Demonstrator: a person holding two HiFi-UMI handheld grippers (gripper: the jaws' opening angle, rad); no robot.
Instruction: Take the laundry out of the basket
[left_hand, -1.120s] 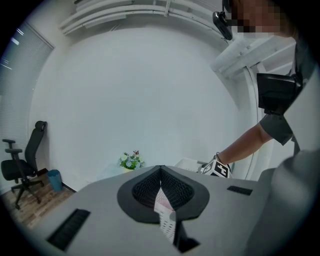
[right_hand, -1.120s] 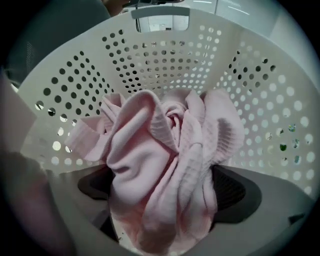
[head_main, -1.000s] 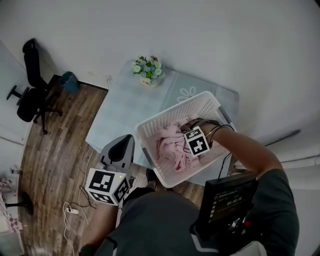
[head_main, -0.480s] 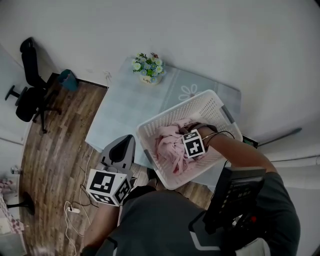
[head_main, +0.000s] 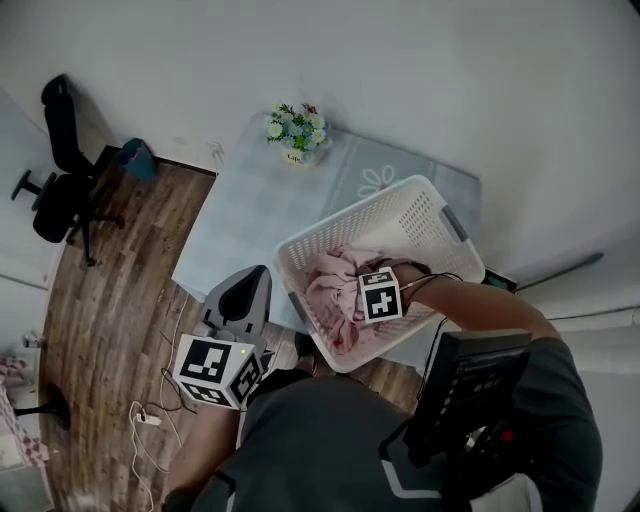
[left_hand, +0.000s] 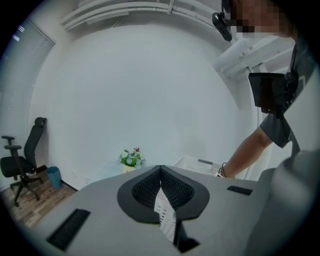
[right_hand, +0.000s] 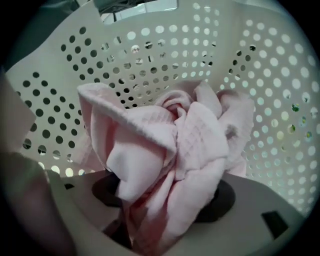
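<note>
A small pot of flowers (head_main: 296, 137) stands at the far edge of a pale blue table (head_main: 240, 215), close to the white wall. Off to the left, on the wood floor (head_main: 110, 300), a black office chair (head_main: 58, 190) sits near a teal bin (head_main: 137, 162). A white power strip (head_main: 143, 421) lies on the boards.

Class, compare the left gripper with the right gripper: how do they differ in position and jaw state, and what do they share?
The left gripper hangs outside the basket; the right gripper points down into it. The left gripper's jaws are together and empty; the right gripper's have just been closing on the pink laundry. Both carry a marker cube.
</note>
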